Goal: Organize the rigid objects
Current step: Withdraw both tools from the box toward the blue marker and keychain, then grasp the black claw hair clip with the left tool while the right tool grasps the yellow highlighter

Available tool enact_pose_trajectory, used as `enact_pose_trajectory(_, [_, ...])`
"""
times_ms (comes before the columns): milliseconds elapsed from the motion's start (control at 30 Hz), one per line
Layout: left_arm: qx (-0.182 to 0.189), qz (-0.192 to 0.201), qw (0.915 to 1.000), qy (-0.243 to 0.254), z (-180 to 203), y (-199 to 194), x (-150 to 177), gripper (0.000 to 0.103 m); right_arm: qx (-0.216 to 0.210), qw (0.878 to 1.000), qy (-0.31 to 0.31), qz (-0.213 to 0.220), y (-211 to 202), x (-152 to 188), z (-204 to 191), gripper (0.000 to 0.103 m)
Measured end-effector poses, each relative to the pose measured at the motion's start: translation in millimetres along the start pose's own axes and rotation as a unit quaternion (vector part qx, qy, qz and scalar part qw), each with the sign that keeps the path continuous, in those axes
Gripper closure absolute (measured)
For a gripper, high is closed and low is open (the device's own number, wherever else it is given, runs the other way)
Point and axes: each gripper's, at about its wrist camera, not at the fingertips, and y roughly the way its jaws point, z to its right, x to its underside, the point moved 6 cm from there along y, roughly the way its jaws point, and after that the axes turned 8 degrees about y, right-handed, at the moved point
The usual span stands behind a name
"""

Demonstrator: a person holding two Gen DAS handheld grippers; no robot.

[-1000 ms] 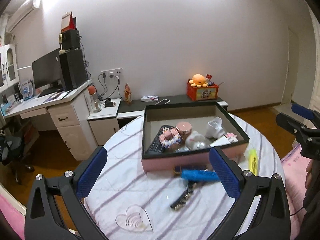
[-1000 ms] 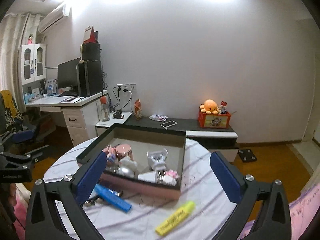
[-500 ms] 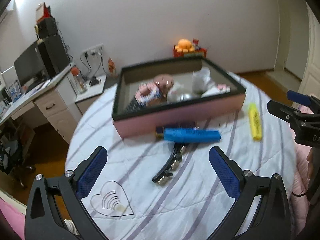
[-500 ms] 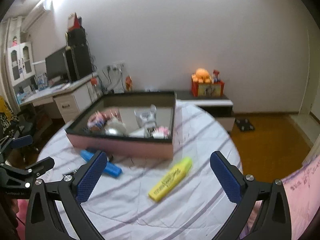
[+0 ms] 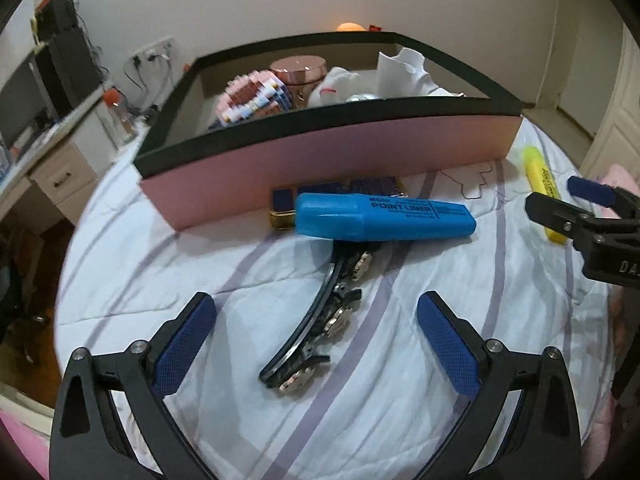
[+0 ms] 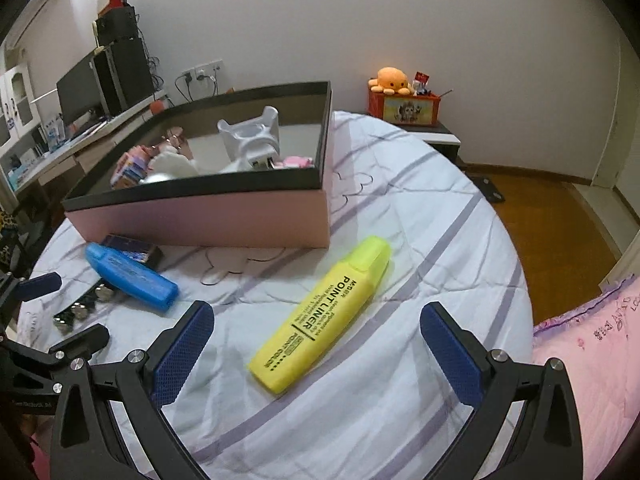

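Blue-padded left gripper point(image 5: 316, 332) hovers wide open over a black jewelled hair clip point(image 5: 320, 320) on the striped tablecloth point(image 5: 160, 272); a blue highlighter point(image 5: 384, 216) lies across the clip's far end. Right gripper point(image 6: 316, 332), also open and empty, frames a yellow highlighter point(image 6: 324, 312) beside the pink box point(image 6: 208, 216).

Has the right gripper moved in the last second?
Yes. The right gripper has come down and forward toward the yellow highlighter: the pink box sits higher in its view and the highlighter now lies between its open fingers.
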Motion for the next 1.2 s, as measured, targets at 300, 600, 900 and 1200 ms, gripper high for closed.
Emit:
enact_pose_trajectory(300, [0.013,0.01,0.9999,0.0,5.2,-2.2,-2.7,0.019,0.0,1.0,0.007,-0.012,4.2,0.4,2.0,0.0])
enact_pose_trajectory(600, [0.031,0.014,0.9985,-0.043,-5.1,-10.7,-1.5,0.077,-0.004,1.0,0.011,-0.018,5.3,0.0,2.6,0.0])
enact_pose_trajectory(900, [-0.01,-0.004,0.9983,-0.058,-15.2,-16.7,10.2,0.082,0.007,1.0,0.024,-0.017,5.6,0.0,7.3,0.0])
enact_pose_trajectory(1200, [-0.036,-0.009,0.9977,-0.056,-12.7,-21.7,21.5,0.081,0.039,0.999,0.013,-0.03,12.1,0.6,5.2,0.0])
